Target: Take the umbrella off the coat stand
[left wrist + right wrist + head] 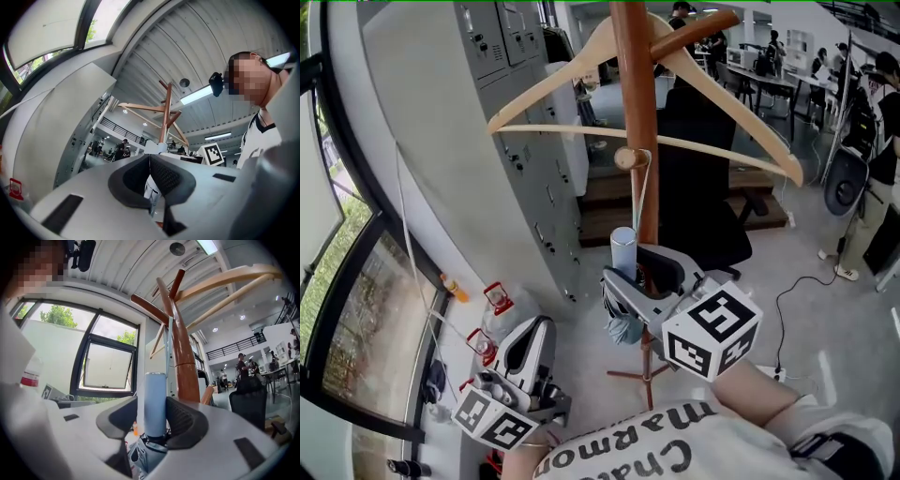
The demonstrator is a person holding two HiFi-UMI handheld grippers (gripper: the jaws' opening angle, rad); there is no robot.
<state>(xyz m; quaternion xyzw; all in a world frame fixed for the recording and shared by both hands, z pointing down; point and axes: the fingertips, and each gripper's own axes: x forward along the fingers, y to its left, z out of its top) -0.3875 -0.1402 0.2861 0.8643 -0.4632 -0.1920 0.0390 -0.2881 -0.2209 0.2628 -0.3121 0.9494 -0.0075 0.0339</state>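
A: Right tool state?
B: Clamped on the pale blue cylindrical handle of the folded grey-blue umbrella. A dark pad sits against each side of it, and the handle top sticks out above them.
A: Where's the umbrella relative to the stand?
B: Upright, handle up, just beside the reddish-brown wooden coat stand pole, on its left in the head view. The folded canopy hangs below the jaws. A thin pale strap runs from the handle up to a round-ended wooden peg on the pole. Can't tell if the handle touches the pole.
A: Left tool?
B: Jaws together at the tips, nothing between them. It's low on the person's left, pointing up, well apart from the stand.
A: Anything else on the stand?
B: A pale wooden coat hanger sits high on the pole, above the peg. Its bar crosses the pole just above the peg.
A: Surroundings?
B: Grey metal lockers left of the stand and a black office chair behind it. Clear plastic bottles with red labels stand on the floor by the lockers, near the left tool.
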